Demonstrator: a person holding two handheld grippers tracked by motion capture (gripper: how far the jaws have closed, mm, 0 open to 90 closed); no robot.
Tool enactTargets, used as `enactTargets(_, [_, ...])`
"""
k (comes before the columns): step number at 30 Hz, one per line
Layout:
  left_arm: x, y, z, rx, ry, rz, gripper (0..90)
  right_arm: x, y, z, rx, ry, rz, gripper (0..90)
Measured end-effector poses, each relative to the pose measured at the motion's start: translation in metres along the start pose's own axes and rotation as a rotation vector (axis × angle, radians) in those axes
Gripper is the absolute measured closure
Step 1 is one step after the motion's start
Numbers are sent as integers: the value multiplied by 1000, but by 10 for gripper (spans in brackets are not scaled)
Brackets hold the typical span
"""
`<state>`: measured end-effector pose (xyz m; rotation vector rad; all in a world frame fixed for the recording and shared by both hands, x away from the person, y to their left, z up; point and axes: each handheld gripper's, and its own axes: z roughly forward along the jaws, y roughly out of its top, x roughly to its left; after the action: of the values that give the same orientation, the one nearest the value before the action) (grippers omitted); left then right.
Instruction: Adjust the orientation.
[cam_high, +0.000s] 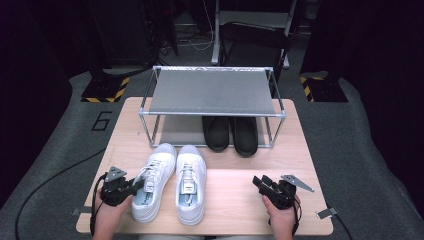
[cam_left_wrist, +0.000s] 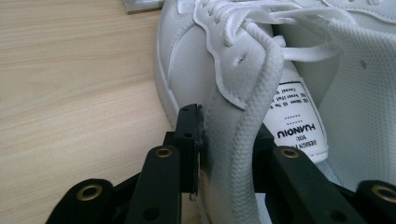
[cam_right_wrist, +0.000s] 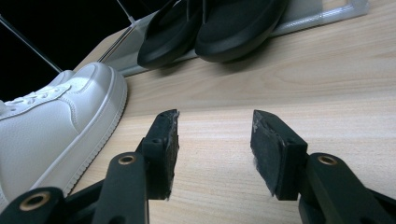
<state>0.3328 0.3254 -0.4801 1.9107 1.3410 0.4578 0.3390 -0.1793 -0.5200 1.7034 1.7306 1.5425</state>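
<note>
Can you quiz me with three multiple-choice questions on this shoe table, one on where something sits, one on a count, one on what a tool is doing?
1. Where are the black slippers?
A. On the rack's top shelf
B. On the rack's lower shelf
C. Beside the right tool

2. How many white sneakers lie on the table?
A. One
B. Two
C. Three

3. What is the left tool doing?
A. Gripping the collar of the left white sneaker
B. Holding a slipper
C. Resting open on bare wood

Answers:
1 B, the toes poke out from under the grey top shelf.
2 B, the pair lies side by side, the right white sneaker next to the held one.
3 A, the left gripper view shows one jaw outside the collar and one inside, pinching it.
</note>
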Motion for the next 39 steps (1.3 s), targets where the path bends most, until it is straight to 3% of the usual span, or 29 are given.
enactTargets(4, [-4, 1, 0, 2, 34, 13, 777, -1, 0, 0, -1, 1, 8, 514])
enactTargets(7, [-3, -2, -1, -26, 28, -28, 790, -3, 0, 0, -7, 3, 10, 514])
enactTargets(11, [-4, -3, -1, -37, 39, -32, 809, -3, 0, 0, -1, 0, 25, 514])
enactTargets(14, [-3, -5, -1, -68, 33, -68, 816, -3, 0, -1, -2, 2, 27, 513])
enactTargets(21, [-2, -8, -3, -88, 34, -98, 827, -4, -1, 0, -1, -1, 36, 514])
enactTargets(26, [-3, -8, -4, -108, 48, -102, 827, -5, -1, 0, 1, -3, 37, 514])
enactTargets(39, [-2, 11, -27, -135, 26, -104, 824, -6, 0, -2, -13, 3, 48, 512])
